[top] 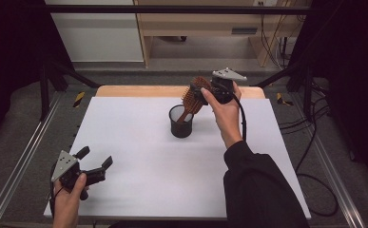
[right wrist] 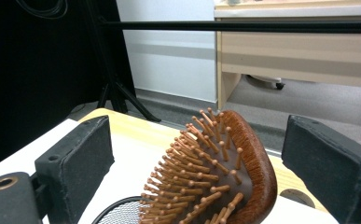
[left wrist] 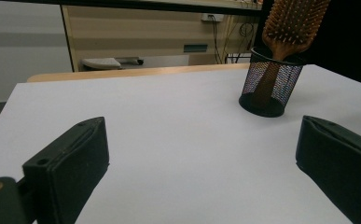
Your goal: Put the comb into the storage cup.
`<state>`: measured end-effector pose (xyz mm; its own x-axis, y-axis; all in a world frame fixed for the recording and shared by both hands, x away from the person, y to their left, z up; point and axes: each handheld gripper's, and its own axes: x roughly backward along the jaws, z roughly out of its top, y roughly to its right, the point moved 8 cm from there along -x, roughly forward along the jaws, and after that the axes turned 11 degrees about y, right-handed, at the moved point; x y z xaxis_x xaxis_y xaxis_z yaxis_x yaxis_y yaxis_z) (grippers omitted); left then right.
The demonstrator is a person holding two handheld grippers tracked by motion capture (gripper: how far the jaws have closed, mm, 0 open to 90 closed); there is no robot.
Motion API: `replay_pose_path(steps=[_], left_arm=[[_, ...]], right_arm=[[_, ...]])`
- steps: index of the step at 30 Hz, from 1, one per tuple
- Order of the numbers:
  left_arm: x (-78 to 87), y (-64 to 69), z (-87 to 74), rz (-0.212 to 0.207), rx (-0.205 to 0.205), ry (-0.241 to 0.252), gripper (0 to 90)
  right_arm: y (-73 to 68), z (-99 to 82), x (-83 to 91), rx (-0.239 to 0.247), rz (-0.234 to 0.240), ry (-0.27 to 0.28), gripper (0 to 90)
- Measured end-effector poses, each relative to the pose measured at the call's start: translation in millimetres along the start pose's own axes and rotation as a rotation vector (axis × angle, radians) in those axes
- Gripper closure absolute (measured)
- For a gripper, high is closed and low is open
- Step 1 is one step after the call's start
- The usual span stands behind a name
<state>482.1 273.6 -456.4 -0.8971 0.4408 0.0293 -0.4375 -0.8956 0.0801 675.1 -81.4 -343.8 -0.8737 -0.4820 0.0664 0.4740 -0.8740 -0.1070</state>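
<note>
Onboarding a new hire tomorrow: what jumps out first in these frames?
The wooden hairbrush standing handle-down in the black mesh cup near the far middle of the white table. The right tool sits at the brush head, jaws open either side without pressing. The left tool rests open at the near left corner.

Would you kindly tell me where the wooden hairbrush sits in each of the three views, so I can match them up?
High view: the hairbrush is above centre, handle down in the black mesh cup.
Left gripper view: top right, rising out of the cup.
Right gripper view: bottom centre, bristles facing left, between the open jaws.
Shared landmark: the mesh cup, its rim in the right gripper view too.
</note>
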Motion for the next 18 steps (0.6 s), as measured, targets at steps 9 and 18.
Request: replay_pose_path(steps=[9, 18], left_arm=[[0.4, -0.3, 0.6, 0.005, -0.004, 0.002, 3.0], [0.3, 0.1, 0.7, 0.008, -0.006, 0.003, 2.9]], right_arm=[[1.5, 3.7, 17.7, 0.012, 0.018, 0.012, 9.7], [13.7, 10.5, 36.9, 0.007, 0.01, 0.041, 11.2]])
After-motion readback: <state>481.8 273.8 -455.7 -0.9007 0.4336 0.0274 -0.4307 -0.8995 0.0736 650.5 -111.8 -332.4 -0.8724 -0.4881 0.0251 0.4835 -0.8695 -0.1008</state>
